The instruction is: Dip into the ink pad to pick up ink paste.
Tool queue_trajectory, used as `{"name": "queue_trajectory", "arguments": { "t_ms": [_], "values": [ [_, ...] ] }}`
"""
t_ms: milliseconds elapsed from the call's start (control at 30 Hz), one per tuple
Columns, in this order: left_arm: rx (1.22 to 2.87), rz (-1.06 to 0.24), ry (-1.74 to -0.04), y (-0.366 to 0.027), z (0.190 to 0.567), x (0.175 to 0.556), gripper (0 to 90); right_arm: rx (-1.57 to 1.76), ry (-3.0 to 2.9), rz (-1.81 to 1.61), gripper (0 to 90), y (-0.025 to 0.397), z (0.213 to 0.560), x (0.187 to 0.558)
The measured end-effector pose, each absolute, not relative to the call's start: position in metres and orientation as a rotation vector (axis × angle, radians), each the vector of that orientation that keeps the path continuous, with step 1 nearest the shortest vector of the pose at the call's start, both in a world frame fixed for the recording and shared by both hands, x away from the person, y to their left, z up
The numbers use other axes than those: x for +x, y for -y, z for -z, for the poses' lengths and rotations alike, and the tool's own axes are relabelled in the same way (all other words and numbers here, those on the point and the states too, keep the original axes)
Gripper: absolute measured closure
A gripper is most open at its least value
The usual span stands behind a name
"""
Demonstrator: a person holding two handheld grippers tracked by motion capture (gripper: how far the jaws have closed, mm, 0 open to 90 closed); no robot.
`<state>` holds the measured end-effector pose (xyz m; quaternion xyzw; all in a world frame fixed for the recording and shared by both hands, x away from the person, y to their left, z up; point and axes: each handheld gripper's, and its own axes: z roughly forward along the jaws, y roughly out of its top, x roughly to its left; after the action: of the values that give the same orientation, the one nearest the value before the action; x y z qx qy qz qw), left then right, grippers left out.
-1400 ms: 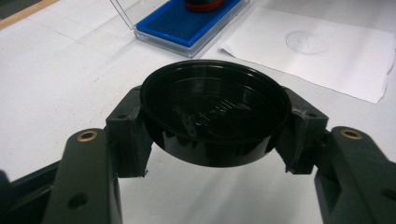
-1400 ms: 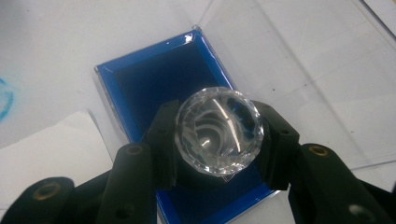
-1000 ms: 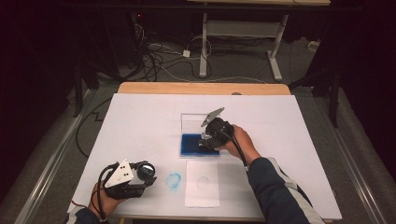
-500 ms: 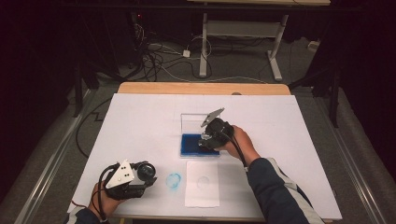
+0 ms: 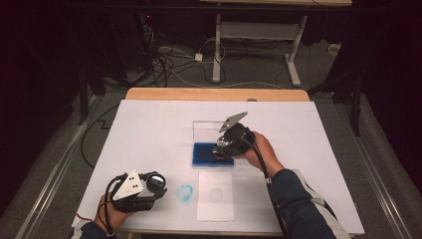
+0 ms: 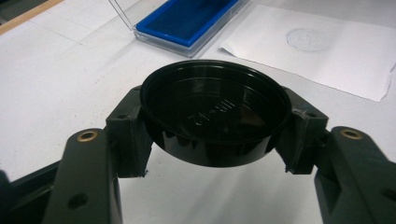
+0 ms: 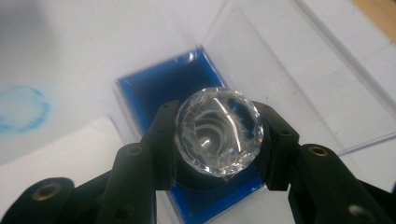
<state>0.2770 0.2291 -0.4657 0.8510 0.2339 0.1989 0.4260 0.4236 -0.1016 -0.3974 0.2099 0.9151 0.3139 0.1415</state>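
A clear faceted knob point(image 7: 218, 131), the top of a round stamp, sits clamped between the two black jaws of the right claw point(image 7: 218, 140), which holds it directly over the blue ink pad point(image 7: 154, 93); whether the stamp's base touches the pad cannot be told. The pad lies in a clear plastic case whose open lid point(image 7: 299, 79) stands up behind it. In the high view the right claw point(image 5: 222, 149) is over that blue pad point(image 5: 204, 154) near the middle of the white tabletop point(image 5: 149, 129), with the person's right hand point(image 5: 259, 152) behind it.

The left claw point(image 6: 212, 135) is closed on a round black cap point(image 6: 214, 112), gripped at its sides with the hollow side up. In the high view the left claw point(image 5: 157, 185) is low over the near left part of the tabletop. Just beside it is a blue ring-shaped smudge point(image 5: 185, 192), and next to that lies a white paper sheet point(image 5: 215, 209) bearing a faint round imprint point(image 5: 216, 194).
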Motion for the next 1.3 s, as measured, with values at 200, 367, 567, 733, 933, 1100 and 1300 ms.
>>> {"name": "queue_trajectory", "arguments": {
  "t_ms": [200,367,567,733,933,1100,1300],
  "values": [
    [2.128,-0.499,-0.581,-0.229,0.465,0.277,36.2,0.537,-2.613,-0.997,56.5,0.109,0.373,0.403],
    [2.127,-0.503,-0.583,-0.229,0.465,0.277,36.2,0.470,-2.622,-1.040,56.5,0.112,0.370,0.382],
    [2.129,-0.504,-0.579,-0.228,0.465,0.277,36.2,0.403,-2.646,-1.052,56.5,0.115,0.374,0.360],
    [2.132,-0.506,-0.573,-0.227,0.466,0.277,36.2,0.357,-2.655,-1.075,56.5,0.118,0.379,0.346],
    [2.139,-0.505,-0.560,-0.225,0.466,0.277,36.2,0.326,-2.668,-1.079,56.5,0.120,0.380,0.335],
    [2.148,-0.497,-0.549,-0.222,0.467,0.277,36.2,0.312,-2.663,-1.081,56.5,0.125,0.377,0.328],
    [2.147,-0.484,-0.550,-0.222,0.468,0.280,36.2,0.294,-2.664,-1.101,56.5,0.128,0.375,0.321]
  ]
}}
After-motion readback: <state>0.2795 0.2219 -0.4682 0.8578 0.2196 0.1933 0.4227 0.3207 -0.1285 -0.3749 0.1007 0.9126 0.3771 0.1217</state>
